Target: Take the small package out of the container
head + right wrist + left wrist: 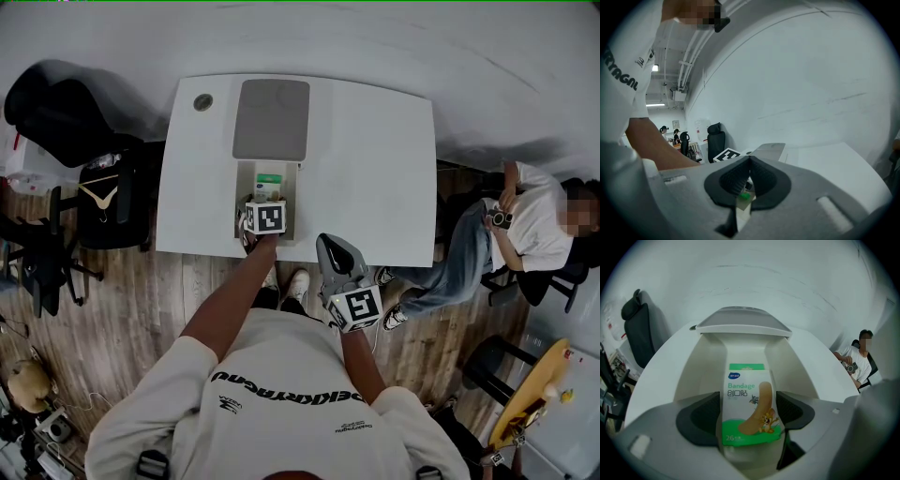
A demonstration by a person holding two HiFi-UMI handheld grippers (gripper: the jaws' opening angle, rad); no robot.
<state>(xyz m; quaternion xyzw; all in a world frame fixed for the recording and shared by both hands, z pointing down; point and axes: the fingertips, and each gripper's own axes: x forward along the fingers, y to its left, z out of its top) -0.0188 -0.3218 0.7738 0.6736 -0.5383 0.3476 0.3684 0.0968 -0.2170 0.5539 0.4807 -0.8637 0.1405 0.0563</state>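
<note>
"Two grippers in the head view. Where does each one sit?"

"The left gripper [266, 199] reaches into the open container [242, 184], which stands near the front edge of the white table [375, 169]. The small package [269, 180], green and white, stands inside the container at the gripper's tips. A grey lid [272, 119] lies flat just behind the container. The right gripper [328, 244] hangs off the table's front edge over the wooden floor [141, 309], apart from the container."

"What does the left gripper view show?"

"The jaws are clamped on the small package, with a dark pad [704, 418] against each side. It is an upright bandage box and it stands between the container's pale walls, with the lid at the far end."

"What about the right gripper view?"

"The jaws are pressed together and hold nothing. A sliver of green shows through the slit beneath them. Beyond them lie the lid and the table top."
</note>
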